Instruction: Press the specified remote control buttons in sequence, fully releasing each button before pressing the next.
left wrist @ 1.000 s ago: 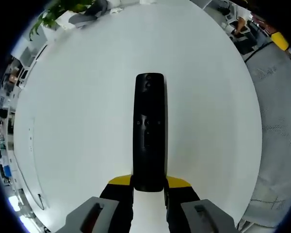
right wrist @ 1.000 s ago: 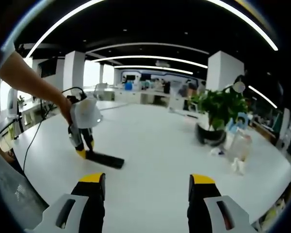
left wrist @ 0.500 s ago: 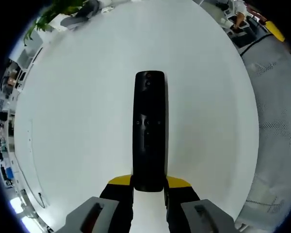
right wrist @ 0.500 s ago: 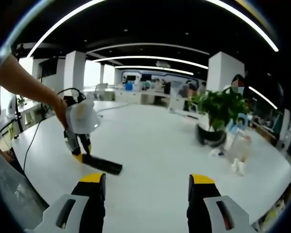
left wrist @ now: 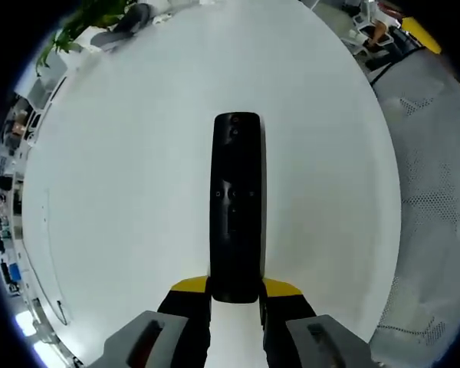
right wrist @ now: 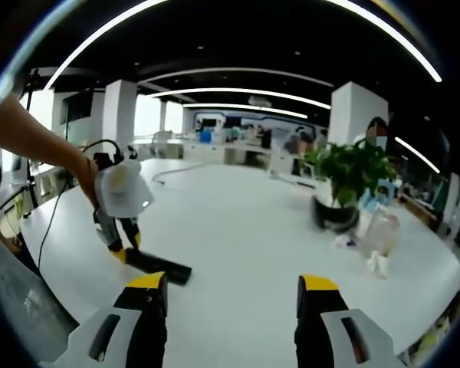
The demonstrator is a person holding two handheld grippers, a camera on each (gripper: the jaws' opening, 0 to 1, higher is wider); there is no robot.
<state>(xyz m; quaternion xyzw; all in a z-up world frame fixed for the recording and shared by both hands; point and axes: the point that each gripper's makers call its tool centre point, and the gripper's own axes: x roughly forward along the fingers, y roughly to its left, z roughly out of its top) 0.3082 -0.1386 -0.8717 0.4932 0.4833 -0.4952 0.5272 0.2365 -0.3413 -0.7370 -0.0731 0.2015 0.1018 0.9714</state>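
Left gripper (left wrist: 235, 300) has its jaws clamped on the near end of the black remote (left wrist: 236, 205), flat on the white table (left wrist: 123, 176). Right gripper (right wrist: 233, 295) hangs wide open, well apart.

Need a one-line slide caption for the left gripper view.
Left claw grips the black remote by one end above the white table.

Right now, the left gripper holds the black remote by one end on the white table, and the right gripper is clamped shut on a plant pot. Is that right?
Not quite. The right gripper is open and holds nothing; the right gripper view shows its jaws apart over bare table, with the plant pot far off. The rest stands: the left gripper holds the remote by one end.
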